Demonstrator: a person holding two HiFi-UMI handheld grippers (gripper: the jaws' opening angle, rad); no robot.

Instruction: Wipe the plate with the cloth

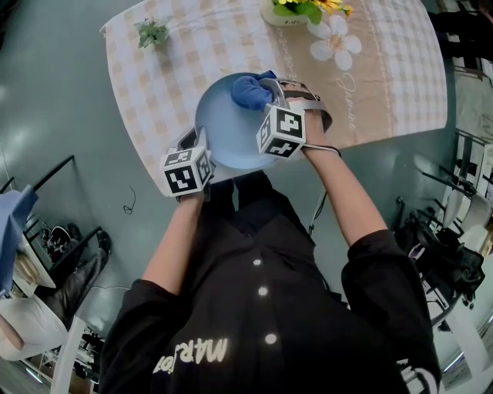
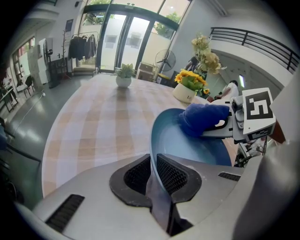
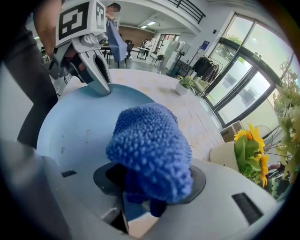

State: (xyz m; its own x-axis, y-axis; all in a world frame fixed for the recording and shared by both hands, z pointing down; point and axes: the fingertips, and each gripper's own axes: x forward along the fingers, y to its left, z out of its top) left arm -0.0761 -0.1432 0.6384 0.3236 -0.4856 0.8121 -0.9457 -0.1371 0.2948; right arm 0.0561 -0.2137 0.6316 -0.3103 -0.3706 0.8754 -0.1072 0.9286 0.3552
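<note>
A bright hall with glass doors surrounds a table covered in a beige checked tablecloth. The pale blue plate is at the table's near edge, just in front of the person, and sits tilted rather than flat. Whether its underside touches the tablecloth cannot be told. A fluffy dark blue cloth lies bunched against the plate's inner face, near the far rim in the head view.

The right gripper is closed on this cloth, whose wad bulges out over its jaws. The left gripper clamps the plate's near rim, with the thin edge pinched between its ribbed black pads.

Further back on the table, a small potted plant stands to the left. A white pot of sunflowers stands to the right, well apart from the plate.
</note>
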